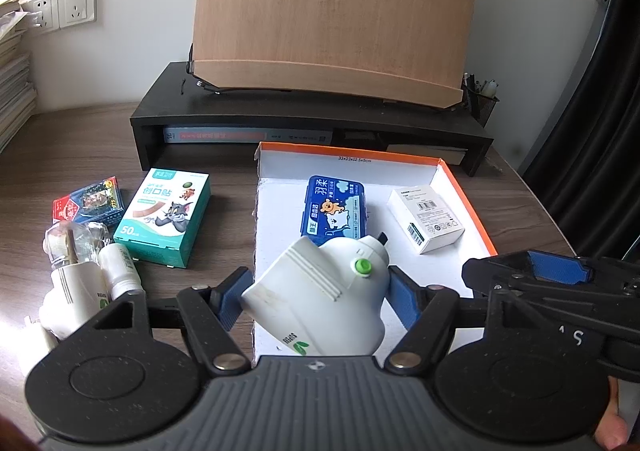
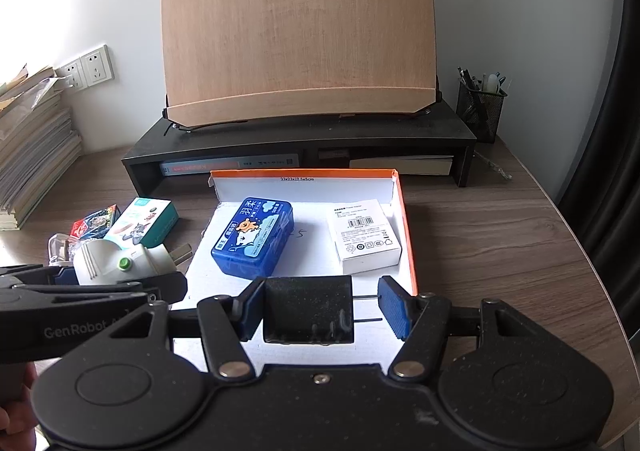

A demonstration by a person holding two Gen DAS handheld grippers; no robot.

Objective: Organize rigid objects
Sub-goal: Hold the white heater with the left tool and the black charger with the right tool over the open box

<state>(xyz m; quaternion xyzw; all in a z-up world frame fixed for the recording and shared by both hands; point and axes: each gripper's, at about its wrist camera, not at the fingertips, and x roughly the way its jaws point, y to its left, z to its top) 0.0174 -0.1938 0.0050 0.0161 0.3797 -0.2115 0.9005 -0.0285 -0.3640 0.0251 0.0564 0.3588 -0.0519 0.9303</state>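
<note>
Over the orange-rimmed box [image 1: 460, 187], my left gripper [image 1: 316, 291] fingers grasp a white plug-in device [image 1: 320, 303] and my right gripper [image 2: 324, 311] a black adapter [image 2: 308, 311]; next, I judge, lowering both beside the blue case [image 2: 252, 237].

Left wrist view: looking forward and downward, close over the bench [image 1: 60, 155]. Right wrist view: facing likewise, beside it. Both are sharing the orange-rimmed box [image 1: 460, 187] [image 2: 406, 219], centre frame.
</note>
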